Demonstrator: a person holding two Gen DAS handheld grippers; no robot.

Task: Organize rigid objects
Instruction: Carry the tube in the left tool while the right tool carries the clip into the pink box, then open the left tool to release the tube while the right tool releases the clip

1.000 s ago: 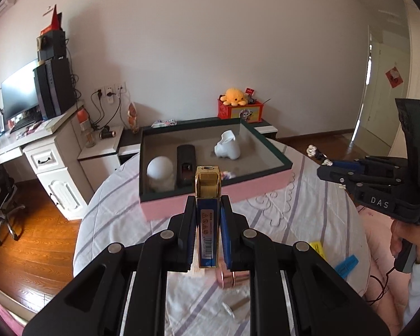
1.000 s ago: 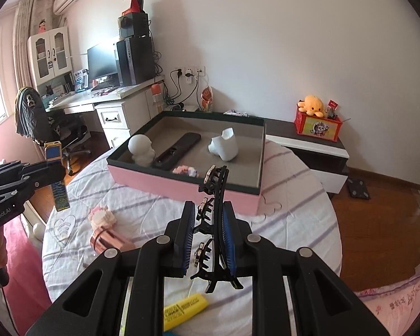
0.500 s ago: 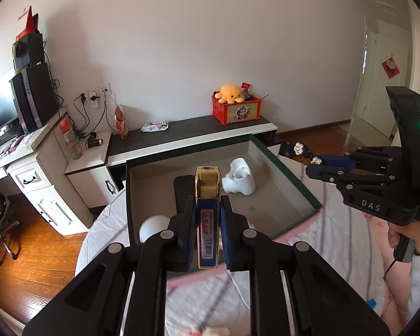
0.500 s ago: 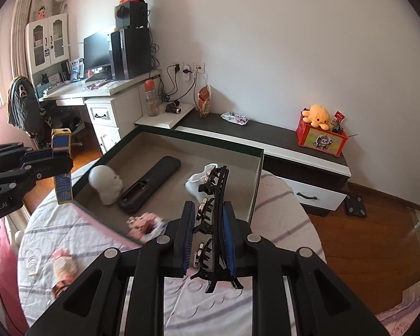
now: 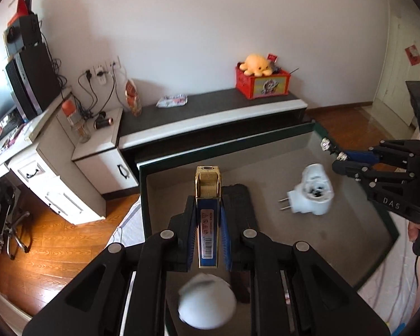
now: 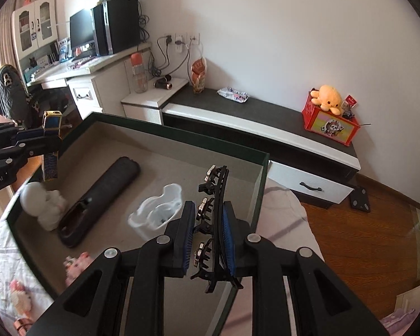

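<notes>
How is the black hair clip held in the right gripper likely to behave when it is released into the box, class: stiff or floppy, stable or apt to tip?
The hair clip looks like thin moulded plastic, so probably stiff and light. Its curved spine and protruding teeth suggest that it would topple onto its side and might snag. The right gripper pinches it only at the middle, so it could pivot.

A round surface [image 6: 282, 210] is covered by a striped cloth. A dark-rimmed box [image 6: 261, 196] is set on it, below the fingers; small pink items [image 6: 19, 298] are seen left of them.
</notes>
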